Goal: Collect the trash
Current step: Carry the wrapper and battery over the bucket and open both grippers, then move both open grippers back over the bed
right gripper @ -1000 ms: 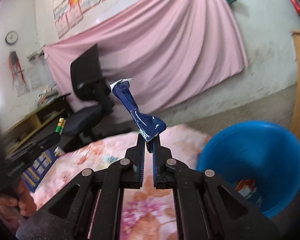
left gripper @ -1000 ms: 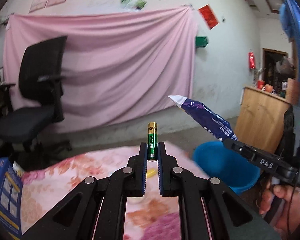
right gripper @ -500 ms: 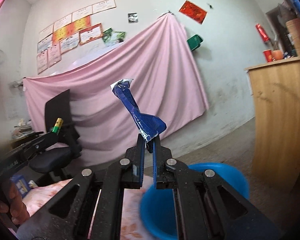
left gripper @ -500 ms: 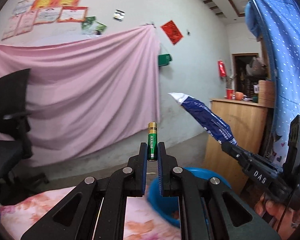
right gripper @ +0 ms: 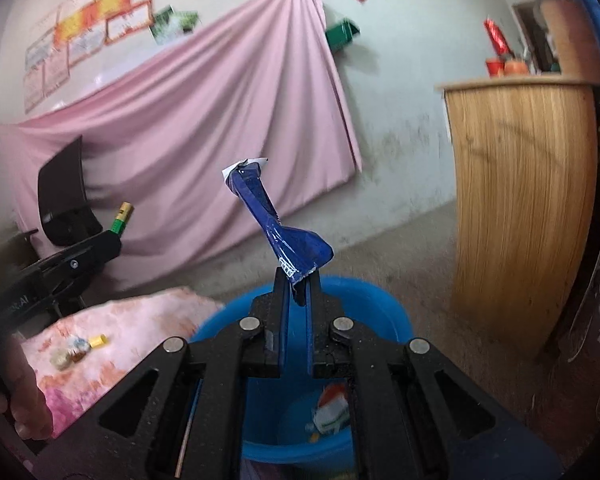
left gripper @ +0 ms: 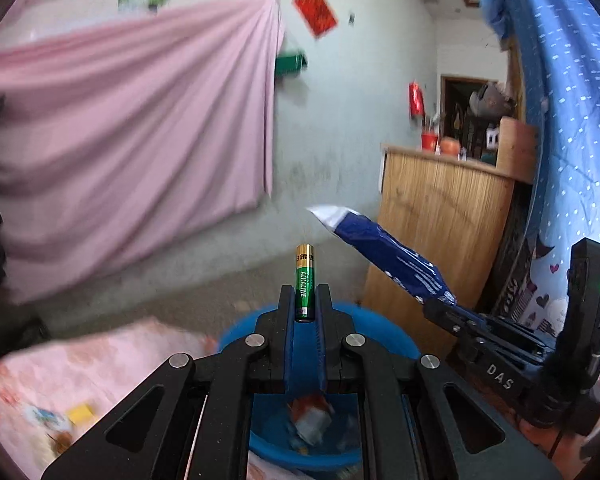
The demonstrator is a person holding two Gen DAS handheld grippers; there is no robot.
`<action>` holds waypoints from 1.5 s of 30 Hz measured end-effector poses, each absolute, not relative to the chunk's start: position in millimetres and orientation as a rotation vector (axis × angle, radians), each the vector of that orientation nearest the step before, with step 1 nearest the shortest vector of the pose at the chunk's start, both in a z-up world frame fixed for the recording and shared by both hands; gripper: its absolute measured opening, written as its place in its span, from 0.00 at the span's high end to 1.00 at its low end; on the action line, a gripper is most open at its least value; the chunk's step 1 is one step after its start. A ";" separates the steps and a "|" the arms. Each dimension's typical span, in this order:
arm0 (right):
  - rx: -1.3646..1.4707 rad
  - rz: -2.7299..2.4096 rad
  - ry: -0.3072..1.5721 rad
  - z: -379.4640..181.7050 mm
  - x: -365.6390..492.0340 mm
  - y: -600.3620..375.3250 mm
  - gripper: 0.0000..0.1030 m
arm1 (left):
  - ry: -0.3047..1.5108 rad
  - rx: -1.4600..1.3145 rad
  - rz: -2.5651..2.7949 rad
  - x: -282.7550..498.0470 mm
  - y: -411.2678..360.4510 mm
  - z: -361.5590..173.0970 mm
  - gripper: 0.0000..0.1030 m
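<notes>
Left gripper [left gripper: 305, 300] pinches 1 battery [left gripper: 304, 280]; right gripper [right gripper: 297, 290] pinches 1 blue wrapper [right gripper: 276, 228]; 1 blue basin [right gripper: 376, 316] below.

A plain lived-in room, part home and part office: a pink sheet [right gripper: 204, 128] pinned over a scuffed pale wall, certificates [right gripper: 84, 36] taped above it, a black office chair [right gripper: 64, 200], a wooden cabinet [right gripper: 524, 200], bare concrete floor [right gripper: 412, 264] and a floral-clothed tabletop [right gripper: 140, 332]
</notes>
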State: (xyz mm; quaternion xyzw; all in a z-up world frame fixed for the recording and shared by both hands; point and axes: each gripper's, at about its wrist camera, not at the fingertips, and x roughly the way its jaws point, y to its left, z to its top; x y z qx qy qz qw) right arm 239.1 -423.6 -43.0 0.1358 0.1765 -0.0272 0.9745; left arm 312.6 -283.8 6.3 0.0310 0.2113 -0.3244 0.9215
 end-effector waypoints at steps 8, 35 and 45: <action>0.299 -0.029 0.515 -73.3 262.8 -423.1 0.70 | 0.702 0.029 -0.657 353.1 -299.2 -23.6 0.93; 0.369 -0.070 0.607 -81.5 269.1 -430.9 0.00 | 0.755 -0.027 -0.545 348.0 -257.7 -23.3 0.19; 0.377 -0.075 0.505 -62.6 257.8 -425.7 0.00 | 0.542 -0.081 -0.393 319.9 -220.5 -7.6 0.04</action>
